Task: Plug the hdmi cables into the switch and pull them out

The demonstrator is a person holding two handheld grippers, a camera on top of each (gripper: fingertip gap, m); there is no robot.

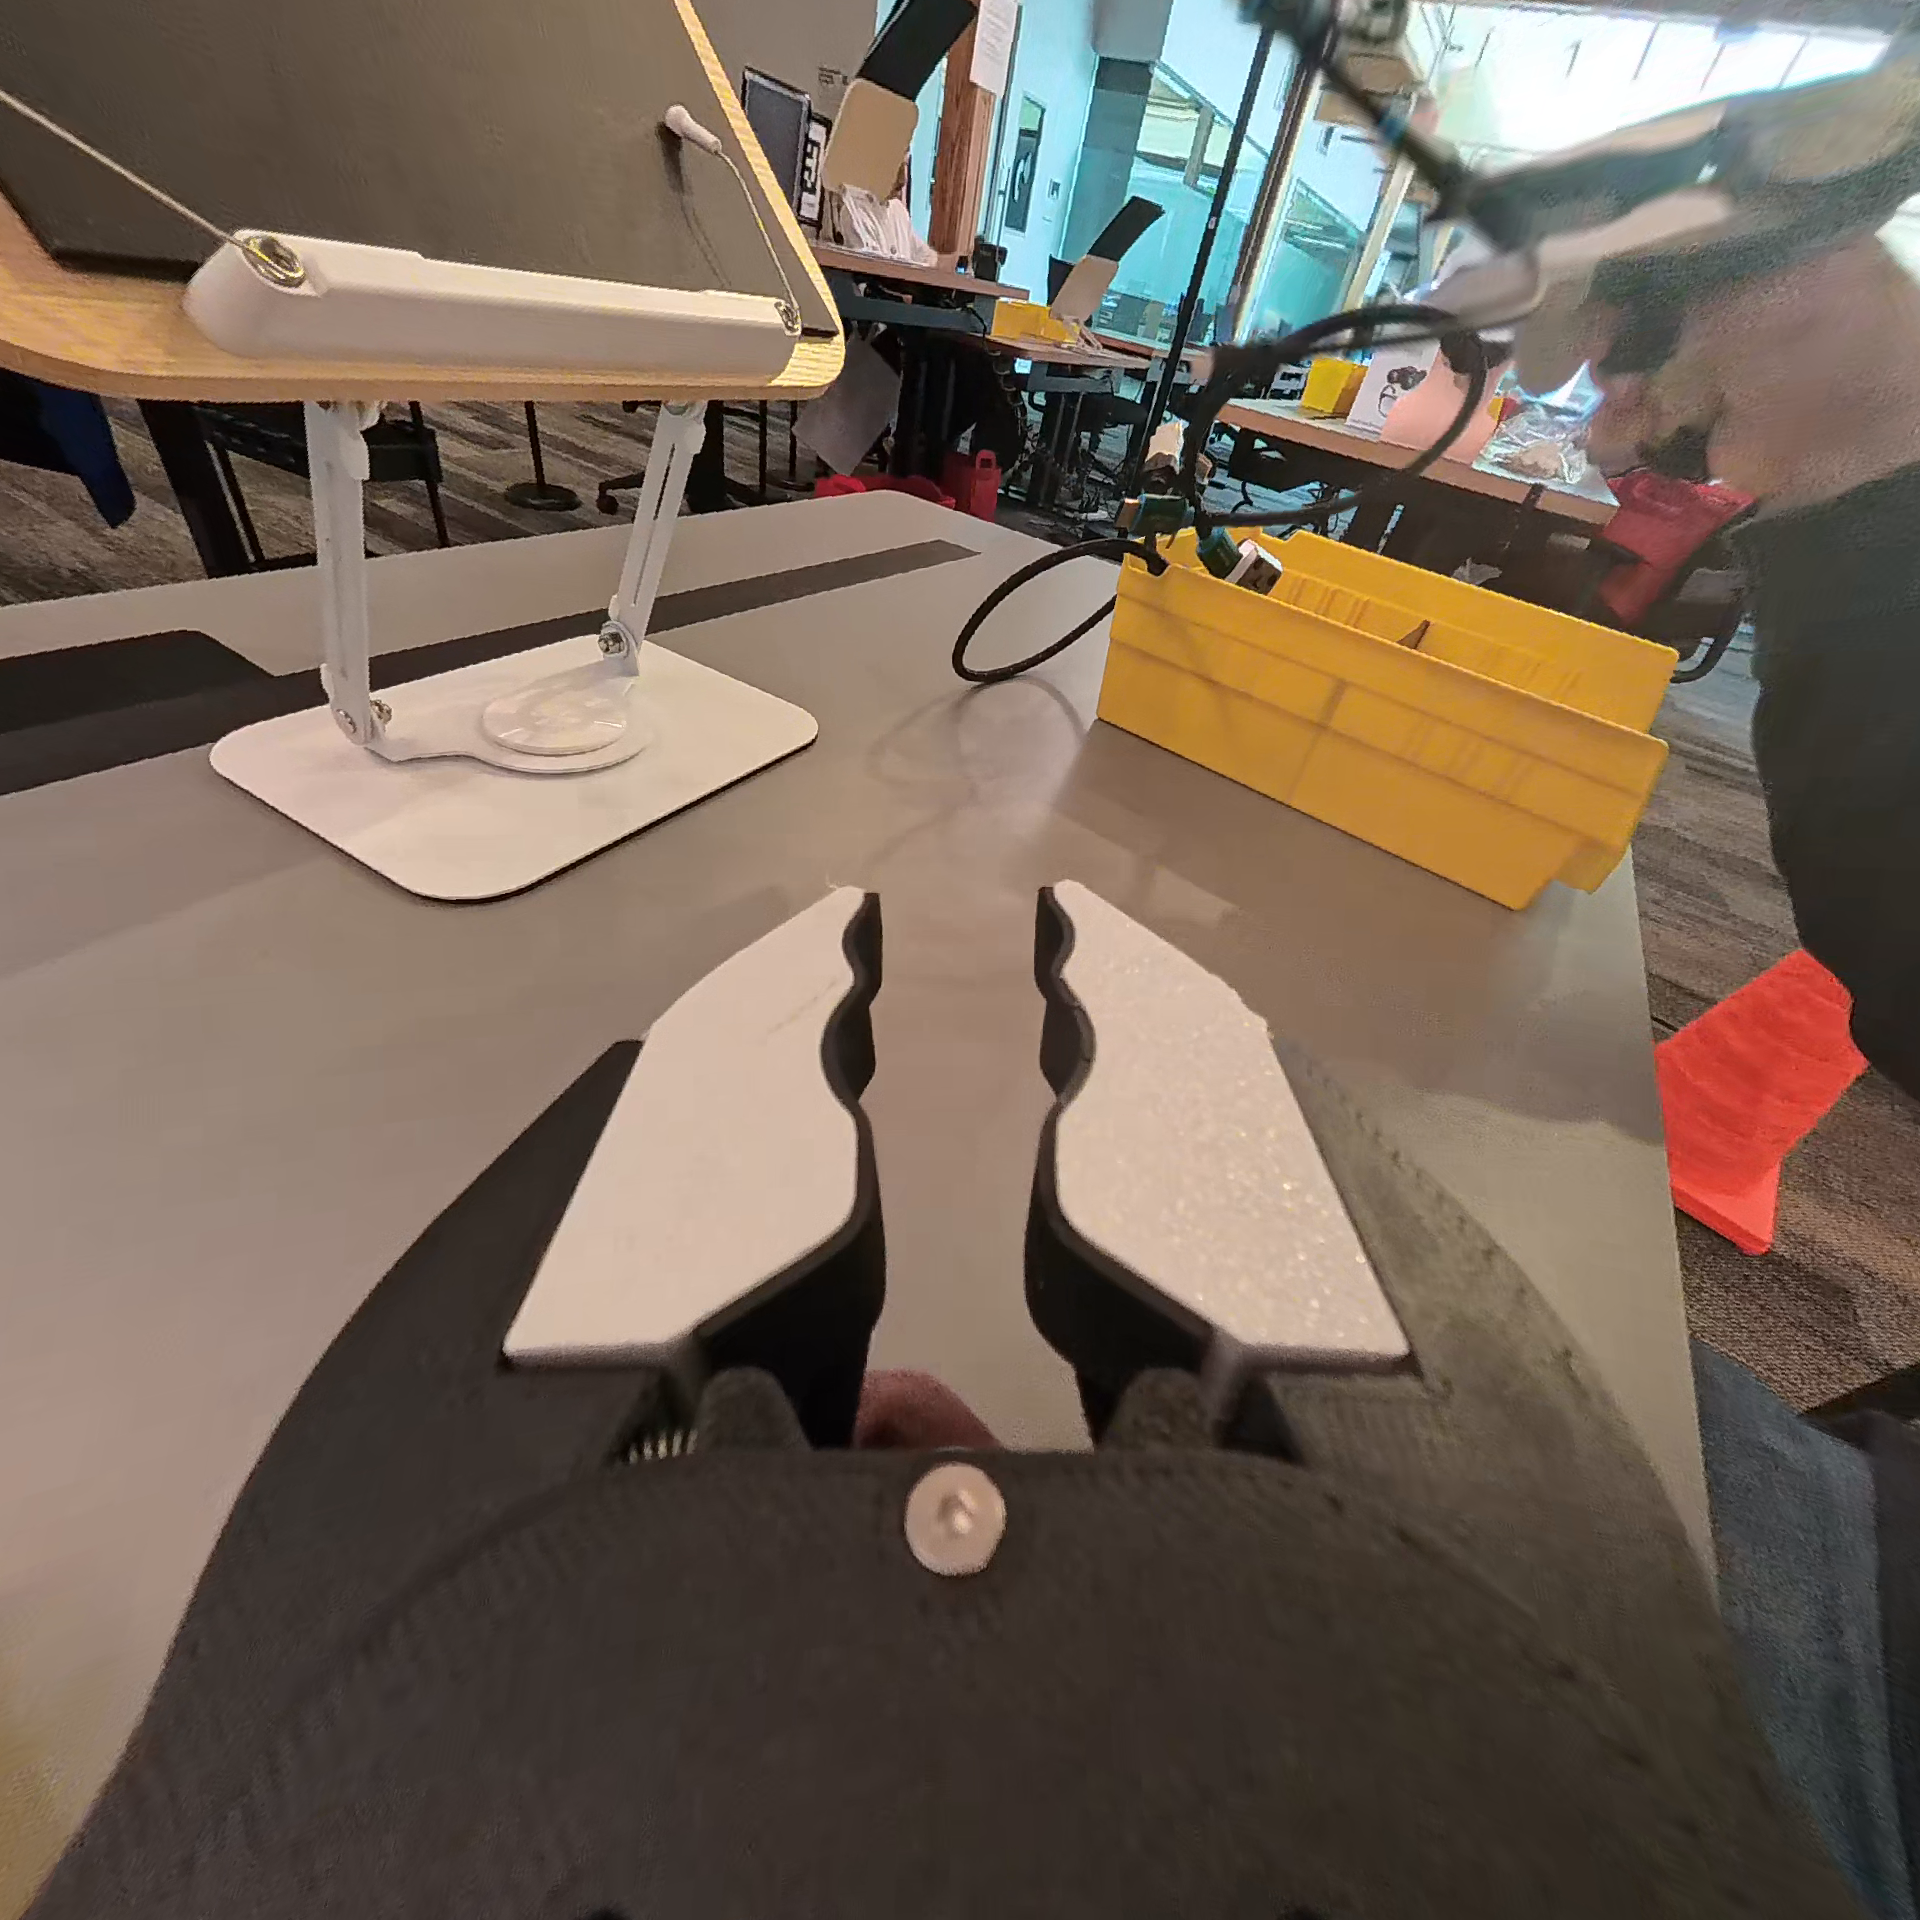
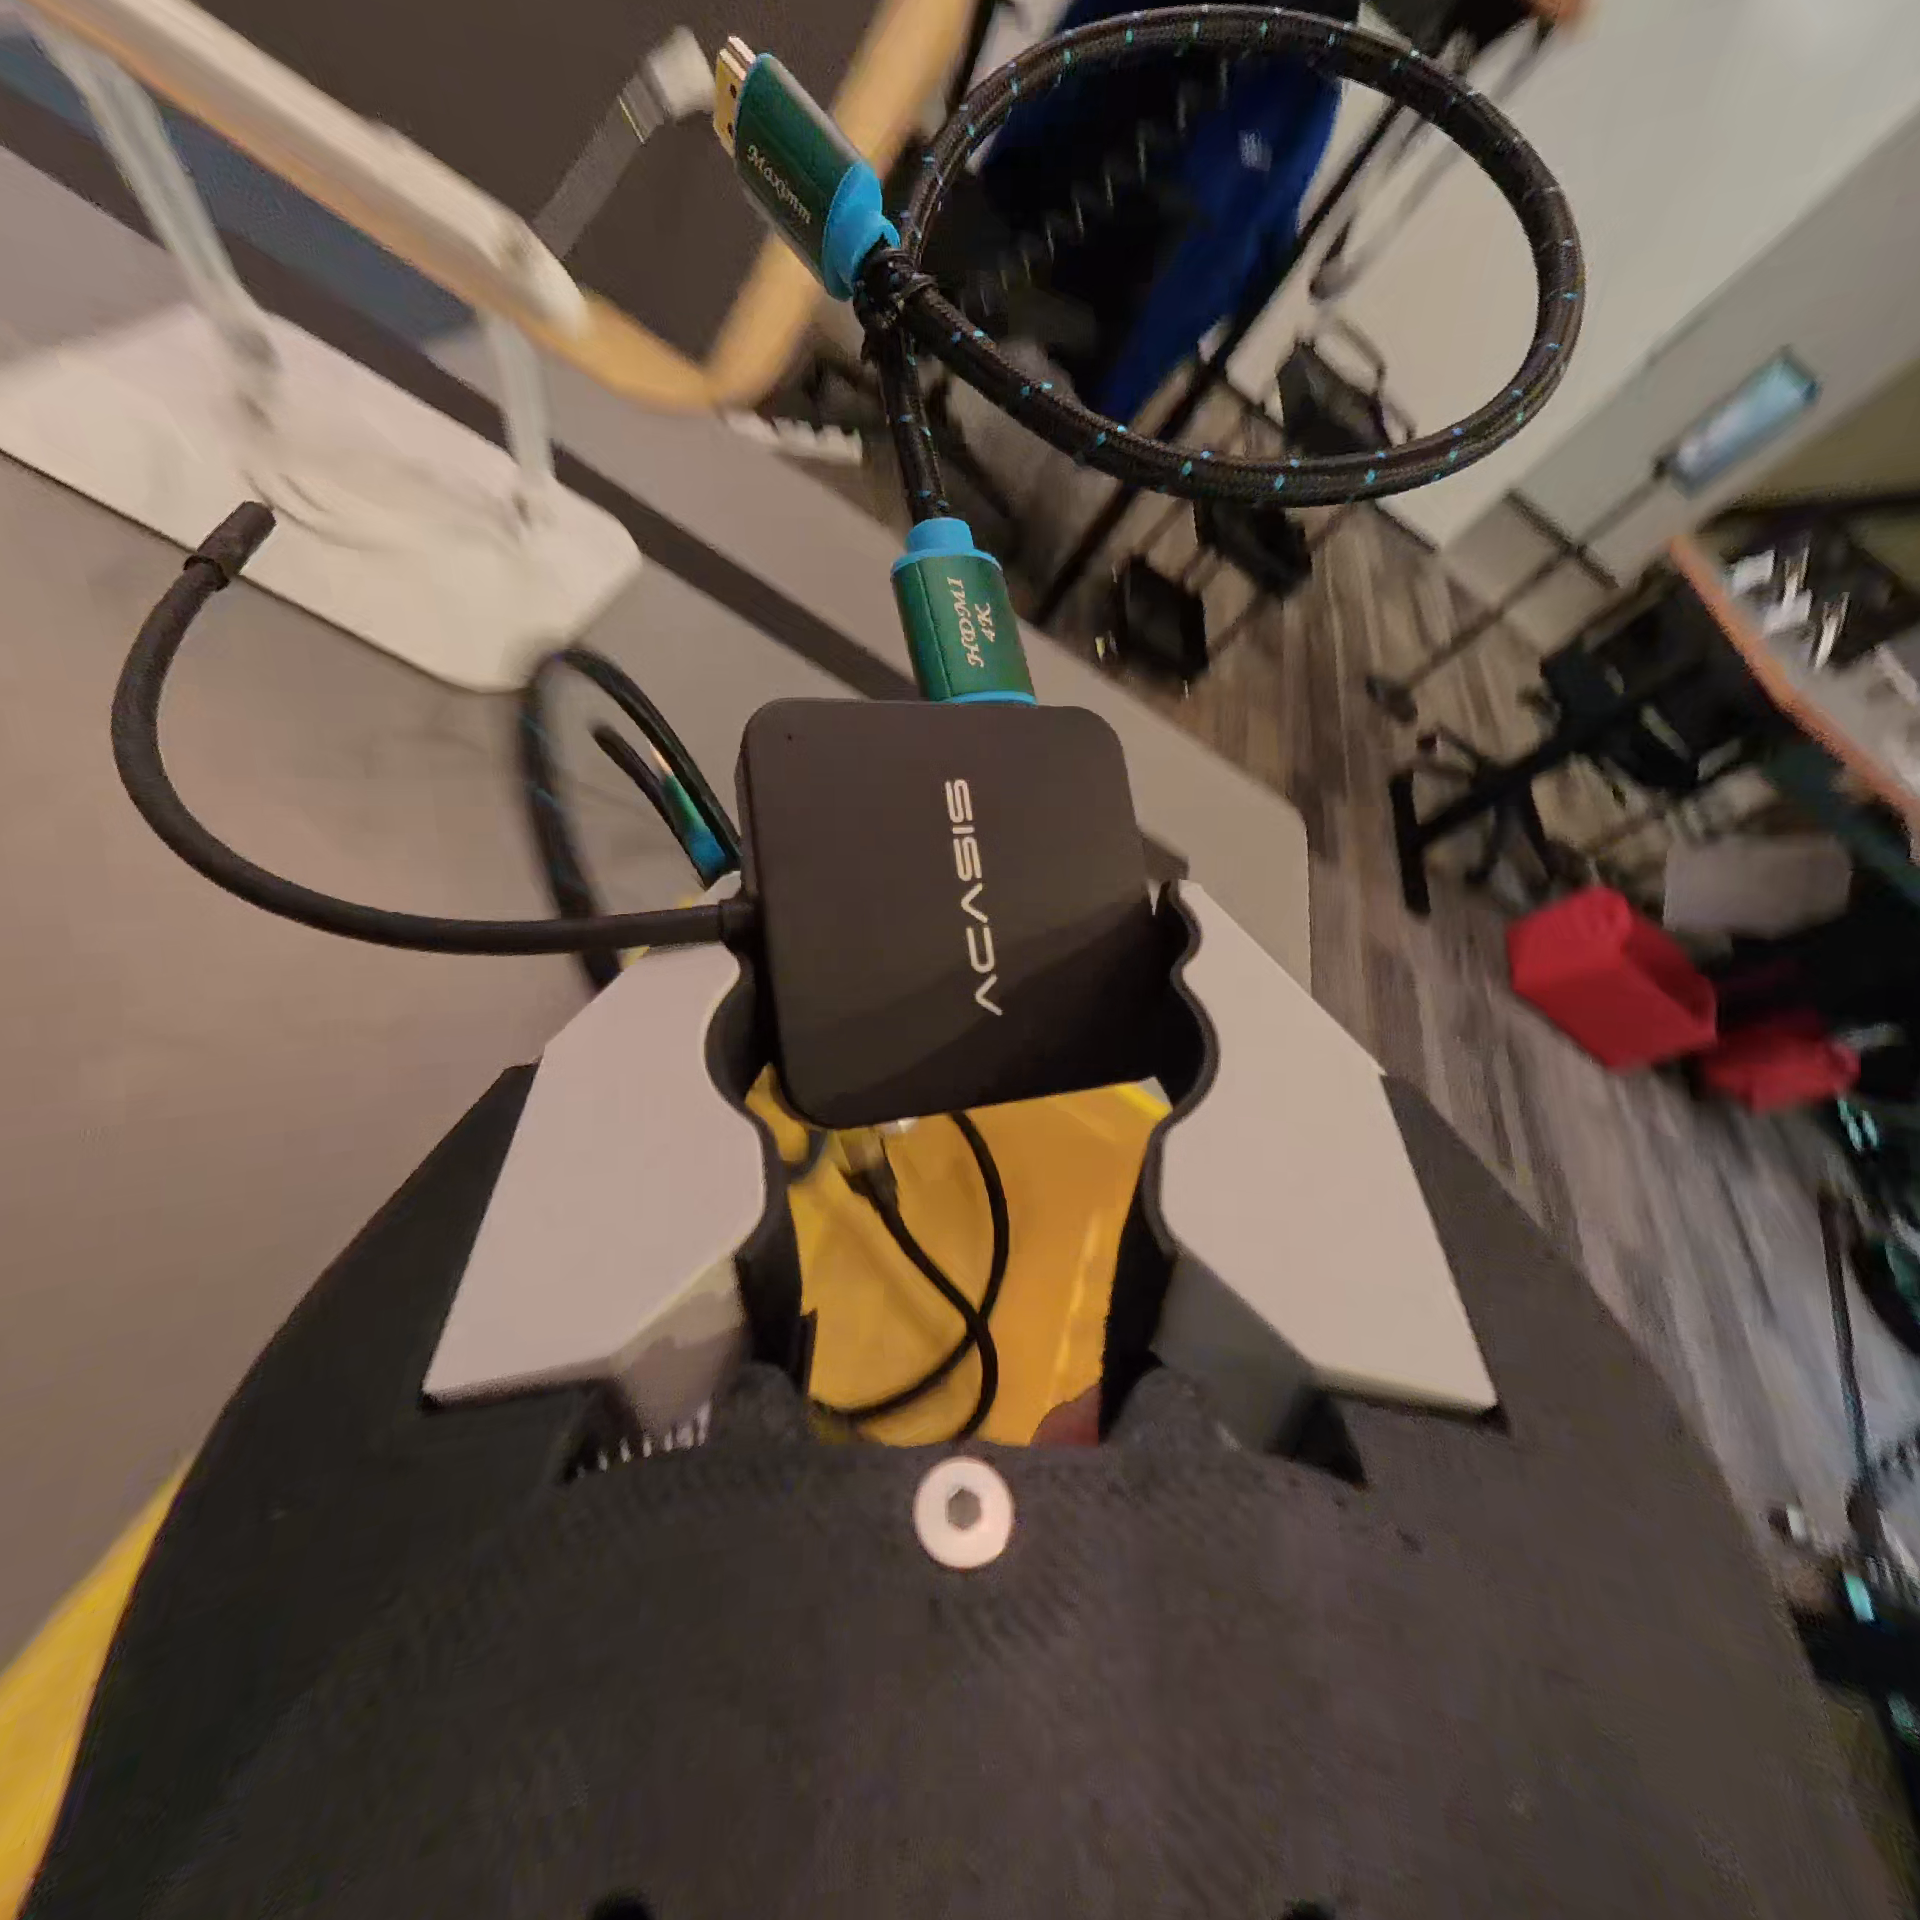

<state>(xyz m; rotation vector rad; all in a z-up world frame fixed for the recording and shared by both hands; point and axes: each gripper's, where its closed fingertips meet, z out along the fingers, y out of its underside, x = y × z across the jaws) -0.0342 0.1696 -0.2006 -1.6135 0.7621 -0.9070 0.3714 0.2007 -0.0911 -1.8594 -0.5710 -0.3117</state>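
Left wrist view sits low over the grey tabletop, facing its far edge; right wrist view hangs tilted above the yellow bin, close up; both share the white stand

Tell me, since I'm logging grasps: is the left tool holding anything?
No, the left tool is open over the bare grey table.

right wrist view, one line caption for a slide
Right tongs grip a black switch with one green HDMI plug inserted.
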